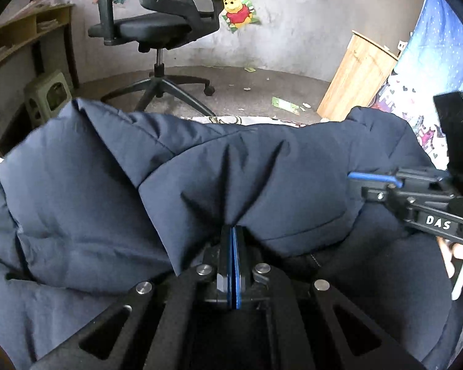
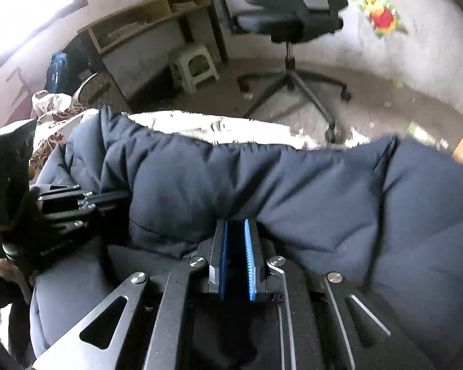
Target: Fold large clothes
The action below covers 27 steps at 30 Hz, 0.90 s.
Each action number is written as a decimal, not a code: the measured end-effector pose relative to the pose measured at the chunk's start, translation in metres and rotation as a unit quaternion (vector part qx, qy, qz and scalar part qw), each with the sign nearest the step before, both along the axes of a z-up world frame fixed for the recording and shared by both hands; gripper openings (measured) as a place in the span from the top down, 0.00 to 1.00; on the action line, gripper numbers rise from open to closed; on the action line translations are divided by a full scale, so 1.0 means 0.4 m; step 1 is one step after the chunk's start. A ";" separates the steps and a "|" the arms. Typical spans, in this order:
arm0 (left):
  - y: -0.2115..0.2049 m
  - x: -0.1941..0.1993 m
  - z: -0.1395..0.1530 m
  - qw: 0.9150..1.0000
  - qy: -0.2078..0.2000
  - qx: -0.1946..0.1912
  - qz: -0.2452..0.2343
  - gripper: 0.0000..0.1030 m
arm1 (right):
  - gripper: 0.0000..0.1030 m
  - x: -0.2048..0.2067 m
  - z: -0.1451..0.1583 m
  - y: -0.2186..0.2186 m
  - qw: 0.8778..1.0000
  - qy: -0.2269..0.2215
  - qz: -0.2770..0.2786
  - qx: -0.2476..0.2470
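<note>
A large navy puffer jacket (image 1: 200, 169) lies bunched over a bed with a pale patterned cover (image 2: 200, 126) and fills both views. My left gripper (image 1: 234, 226) is shut on a pinched fold of its fabric, the blue pads nearly touching. My right gripper (image 2: 236, 222) is shut on a thicker fold of the jacket (image 2: 293, 185), with a narrow gap between its blue pads. In the left wrist view the right gripper (image 1: 356, 183) comes in from the right and bites the jacket's edge. The left gripper (image 2: 125, 199) shows at the left of the right wrist view, its tips buried in the fabric.
Beyond the bed a black office chair (image 1: 160, 24) stands on a littered floor. A pale plastic stool (image 2: 194, 67) sits under a wooden desk (image 2: 145, 21) at the left. A wooden board (image 1: 355, 74) leans by a blue patterned cloth (image 1: 438, 52) at the right.
</note>
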<state>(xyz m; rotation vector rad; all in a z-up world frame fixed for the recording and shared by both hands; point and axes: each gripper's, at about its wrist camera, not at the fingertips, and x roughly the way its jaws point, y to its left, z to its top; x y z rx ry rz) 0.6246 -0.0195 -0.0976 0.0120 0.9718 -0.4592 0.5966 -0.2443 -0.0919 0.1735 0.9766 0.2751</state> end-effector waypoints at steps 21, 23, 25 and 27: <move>0.003 -0.005 -0.025 1.000 -0.010 -0.013 0.001 0.97 | 0.92 -0.013 -0.063 0.022 0.998 -0.047 -0.038 -0.021; 0.007 -0.007 -0.027 1.000 -0.012 -0.020 0.002 0.97 | 0.92 -0.027 -0.058 0.018 0.997 -0.061 -0.040 -0.015; 0.005 -0.008 -0.026 1.000 -0.013 -0.022 0.001 0.97 | 0.92 -0.053 -0.044 0.008 0.996 -0.080 -0.048 -0.003; 0.004 -0.011 -0.027 1.000 -0.016 -0.022 0.000 0.97 | 0.92 -0.105 -0.021 -0.020 0.989 -0.115 -0.096 -0.007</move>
